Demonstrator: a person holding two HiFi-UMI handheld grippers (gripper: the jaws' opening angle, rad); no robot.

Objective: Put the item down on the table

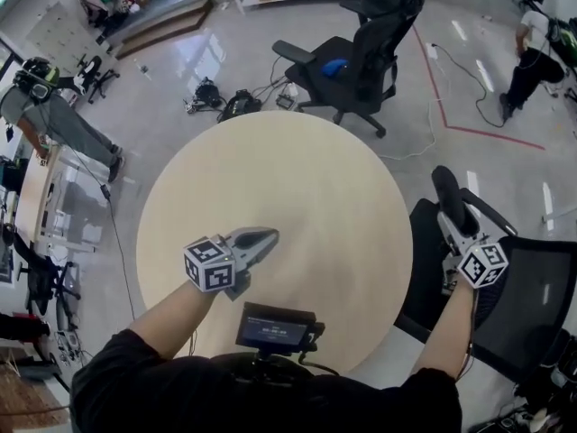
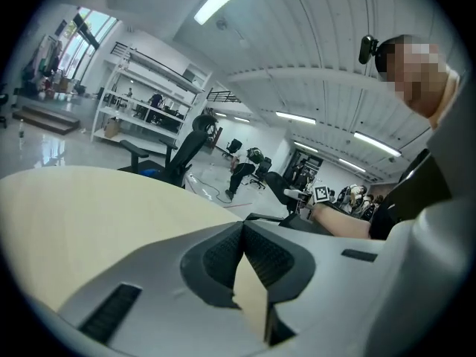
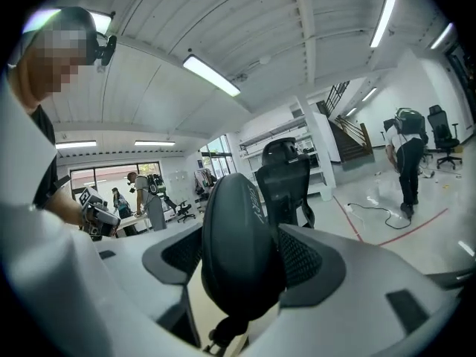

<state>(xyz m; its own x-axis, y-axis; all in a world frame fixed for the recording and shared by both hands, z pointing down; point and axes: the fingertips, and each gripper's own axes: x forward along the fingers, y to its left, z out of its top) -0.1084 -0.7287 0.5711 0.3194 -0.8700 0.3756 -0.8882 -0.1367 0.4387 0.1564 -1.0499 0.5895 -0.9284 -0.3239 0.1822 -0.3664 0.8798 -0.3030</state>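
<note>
Black oblong item (image 1: 448, 198) sits clamped between the jaws of the right tool (image 1: 453, 234), long axis pointing forward, past the right edge of the round worktop (image 1: 315, 197) and above a chair (image 1: 532, 314). The worktop lies to its left. Left tool (image 1: 257, 239) hovers closed and empty over the worktop.

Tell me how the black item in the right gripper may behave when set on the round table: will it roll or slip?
The black item looks smooth and rounded, so it may rock or roll on the table. It shows no dent where the right gripper clamps it, so it is probably stiff.
</note>
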